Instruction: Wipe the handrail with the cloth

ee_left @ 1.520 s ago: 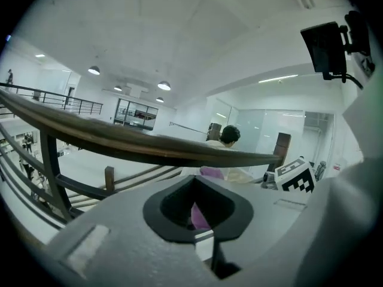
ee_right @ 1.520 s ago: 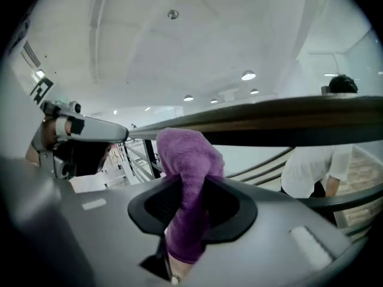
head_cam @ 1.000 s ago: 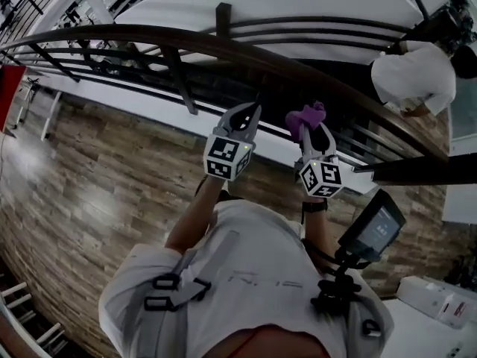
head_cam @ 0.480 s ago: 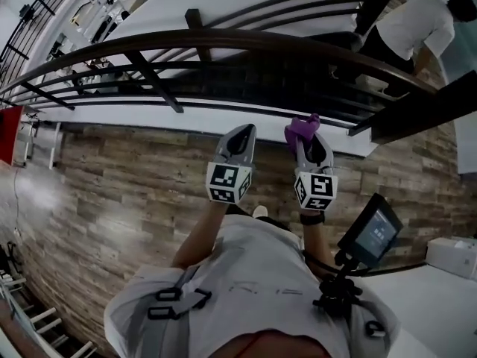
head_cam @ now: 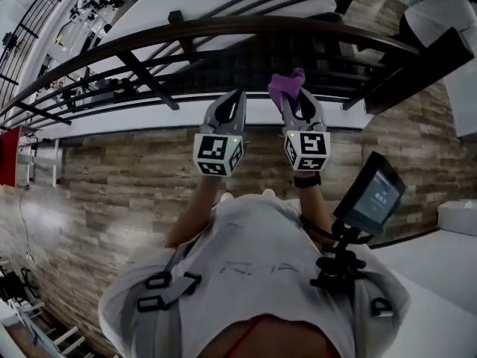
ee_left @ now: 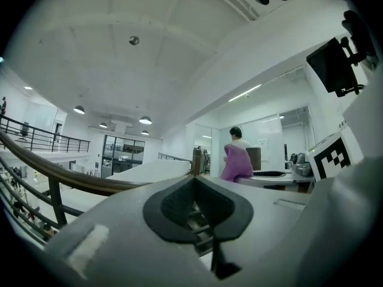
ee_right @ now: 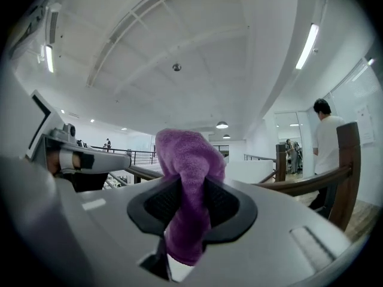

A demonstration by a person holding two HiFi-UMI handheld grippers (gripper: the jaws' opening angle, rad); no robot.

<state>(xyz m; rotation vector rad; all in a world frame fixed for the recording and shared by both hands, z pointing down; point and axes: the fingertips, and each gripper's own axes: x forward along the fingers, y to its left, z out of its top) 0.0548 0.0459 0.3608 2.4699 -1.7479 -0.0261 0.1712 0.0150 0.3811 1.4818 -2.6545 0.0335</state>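
A brown wood-plank floor takes up most of the head view. A white border strip runs along the floor's far edge. A red panel stands at its left end, and a white counter meets its right side. High over the floor is a white ceiling with round recessed lamps and a long strip light. Far across from the floor, dark-framed glazing is set among white walls.

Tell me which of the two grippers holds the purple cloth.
The right gripper, shut on the cloth; the left gripper is shut with nothing between its jaws.
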